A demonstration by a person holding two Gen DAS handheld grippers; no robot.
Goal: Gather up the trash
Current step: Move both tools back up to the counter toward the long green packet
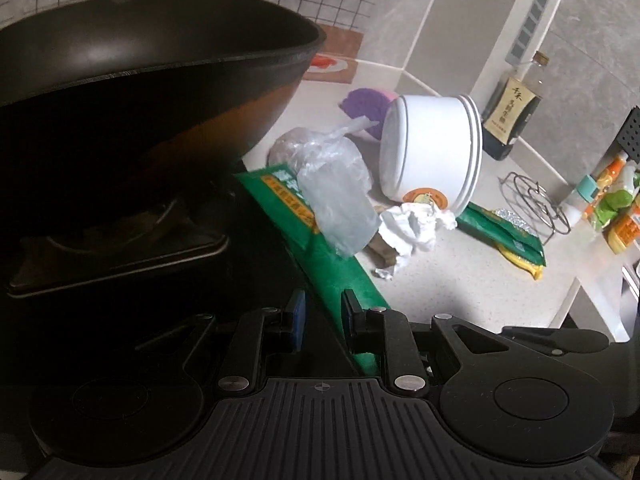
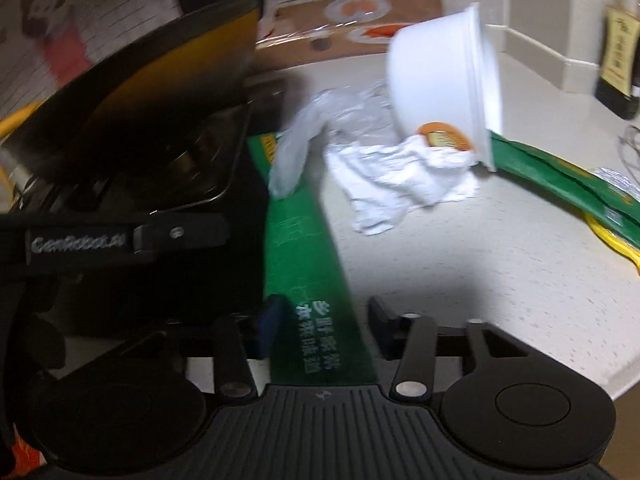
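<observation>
A long green wrapper (image 1: 340,268) lies on the pale counter, one end under a clear crumpled plastic bag (image 1: 332,192). My left gripper (image 1: 322,316) has its jaws narrowly apart on either side of the wrapper's near end; whether they clamp it is unclear. In the right wrist view the same green wrapper (image 2: 304,248) runs between the open fingers of my right gripper (image 2: 326,322). A crumpled white tissue (image 2: 396,176) lies past it, also in the left view (image 1: 412,224). A white paper tub (image 1: 432,148) lies tipped on its side; it also shows in the right wrist view (image 2: 440,72). A second green packet (image 1: 504,232) lies beyond.
A black wok (image 1: 140,80) sits on a stove (image 1: 120,256) close on the left. A dark sauce bottle (image 1: 516,108), a wire rack (image 1: 536,204) and colourful bottles (image 1: 616,204) stand at the right. A purple cloth (image 1: 364,104) lies behind the tub. The counter edge (image 1: 592,312) drops off at right.
</observation>
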